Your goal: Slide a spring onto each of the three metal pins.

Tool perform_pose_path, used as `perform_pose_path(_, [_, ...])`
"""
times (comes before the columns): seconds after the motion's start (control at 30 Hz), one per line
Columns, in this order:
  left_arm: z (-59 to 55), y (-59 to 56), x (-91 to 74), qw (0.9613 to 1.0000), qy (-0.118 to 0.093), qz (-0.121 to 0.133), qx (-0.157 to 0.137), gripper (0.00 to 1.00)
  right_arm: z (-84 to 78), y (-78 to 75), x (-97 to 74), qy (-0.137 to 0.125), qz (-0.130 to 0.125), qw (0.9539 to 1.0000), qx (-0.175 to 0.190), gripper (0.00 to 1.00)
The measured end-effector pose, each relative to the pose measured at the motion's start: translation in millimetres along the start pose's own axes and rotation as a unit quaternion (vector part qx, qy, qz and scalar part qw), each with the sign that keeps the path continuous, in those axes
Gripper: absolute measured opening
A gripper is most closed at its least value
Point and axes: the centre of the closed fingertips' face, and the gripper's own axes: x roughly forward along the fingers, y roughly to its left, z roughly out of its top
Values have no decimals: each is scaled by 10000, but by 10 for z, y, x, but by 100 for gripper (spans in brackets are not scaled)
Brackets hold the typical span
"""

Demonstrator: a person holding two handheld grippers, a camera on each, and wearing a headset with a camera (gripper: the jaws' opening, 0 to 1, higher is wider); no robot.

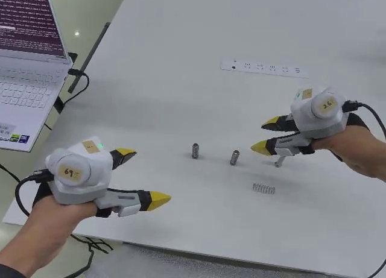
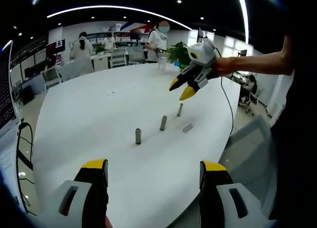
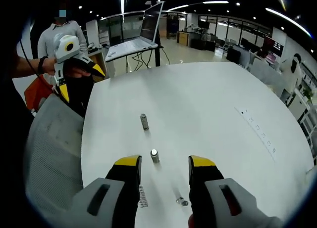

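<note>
Three metal pins stand in a row on the white table [image 1: 181,79]. The left pin [image 1: 195,150] wears a spring, and the middle pin [image 1: 234,157] looks ribbed as if it wears one too. The third pin [image 1: 279,162] is thin and bare, just below my right gripper [image 1: 264,134], which is open and empty above it. A loose spring [image 1: 263,189] lies flat in front of the pins. My left gripper [image 1: 142,175] is open and empty near the front left edge, well apart from the pins. The right gripper view has the bare pin [image 3: 182,201] and loose spring [image 3: 143,196] close by its jaws.
An open laptop [image 1: 24,67] sits at the far left with cables [image 1: 81,79] beside it. A white power strip [image 1: 264,67] lies at the back of the table. A grey mesh chair [image 3: 54,154] stands by the table's edge. People stand in the room behind.
</note>
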Motion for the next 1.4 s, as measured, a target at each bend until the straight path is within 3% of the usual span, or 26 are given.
perform_pose_path(0.33, [78,-49,31,10000,4,-54,66,72,-118,-19,-246,-157,-268,9993,207,40])
perform_pose_path(0.63, [122,-62,43,9999,-24,-72,86,72,-258,73,-444,-287,-428,9980,366,45])
perform_pose_path(0.8, [130,-66,50,9999,-27,-85,92,72,-317,141,-566,-543,-526,9949,665,47])
perform_pose_path(1.4, [149,-49,100,9998,-60,-141,95,73,-674,400,-876,-763,-803,9851,1312,62])
